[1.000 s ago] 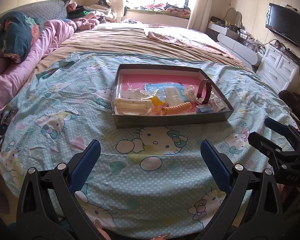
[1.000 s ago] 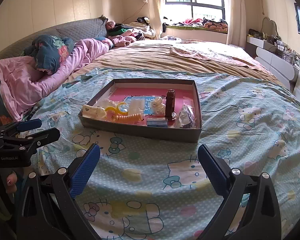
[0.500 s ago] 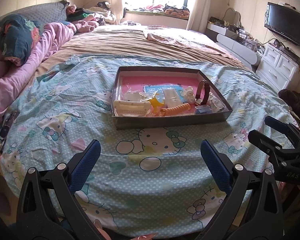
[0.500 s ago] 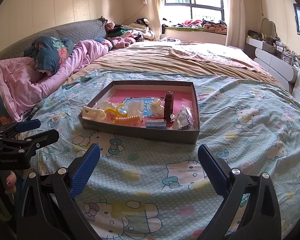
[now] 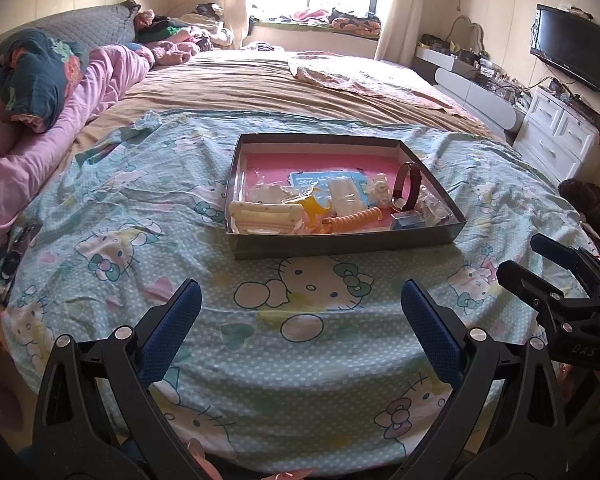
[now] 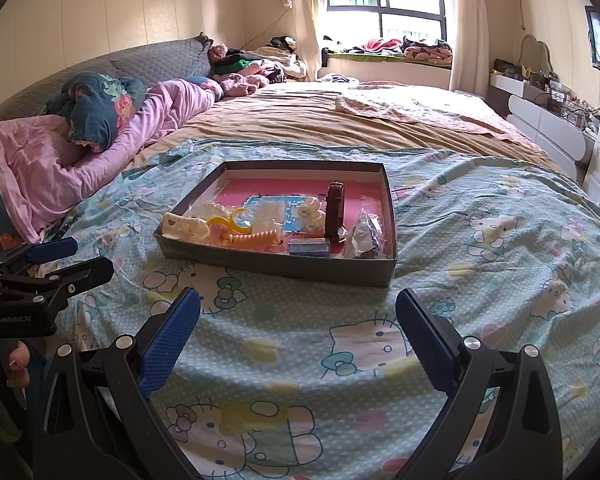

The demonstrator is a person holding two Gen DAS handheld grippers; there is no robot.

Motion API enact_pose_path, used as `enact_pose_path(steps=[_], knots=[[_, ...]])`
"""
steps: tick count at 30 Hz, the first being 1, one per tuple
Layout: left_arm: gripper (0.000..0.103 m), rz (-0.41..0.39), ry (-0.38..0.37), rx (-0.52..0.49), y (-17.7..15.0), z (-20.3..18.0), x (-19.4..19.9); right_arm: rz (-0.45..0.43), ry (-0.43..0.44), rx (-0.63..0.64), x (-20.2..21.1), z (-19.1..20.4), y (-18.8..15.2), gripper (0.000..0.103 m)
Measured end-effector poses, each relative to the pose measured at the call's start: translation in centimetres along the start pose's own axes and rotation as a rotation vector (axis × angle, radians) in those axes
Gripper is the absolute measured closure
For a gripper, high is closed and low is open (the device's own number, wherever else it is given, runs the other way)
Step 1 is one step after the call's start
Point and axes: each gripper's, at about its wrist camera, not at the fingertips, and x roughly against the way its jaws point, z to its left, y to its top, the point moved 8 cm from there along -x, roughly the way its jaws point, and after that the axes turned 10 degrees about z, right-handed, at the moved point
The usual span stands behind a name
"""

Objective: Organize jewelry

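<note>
A shallow grey box (image 5: 340,238) with a pink floor sits on the bed's cartoon-cat sheet; it also shows in the right wrist view (image 6: 276,266). Inside lie a cream hair clip (image 5: 265,216), an orange spiral hair tie (image 5: 354,217), a yellow ring piece (image 5: 315,205), a dark red watch (image 5: 409,182) standing on edge, a small blue box (image 5: 408,220) and clear plastic bags (image 6: 366,236). My left gripper (image 5: 300,312) is open and empty, short of the box. My right gripper (image 6: 298,322) is open and empty, also short of it.
Pink bedding and a dark floral pillow (image 5: 36,76) lie at the left. A white drawer unit (image 5: 560,136) and a wall TV (image 5: 572,54) stand at the right. A tan blanket (image 5: 280,88) covers the far bed. A dark object (image 5: 16,256) lies at the sheet's left edge.
Both grippers have drawn back and risen slightly, so the box looks a little farther away. Both stay open. Nothing in the box has moved.
</note>
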Motion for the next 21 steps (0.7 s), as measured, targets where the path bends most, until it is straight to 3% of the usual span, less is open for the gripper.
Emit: enact_pose_path(steps=[21], knots=[[0.010, -0.002, 0.008, 0.000, 0.17, 0.16, 0.37, 0.003, -0.001, -0.002, -0.18, -0.09, 0.01, 0.005]])
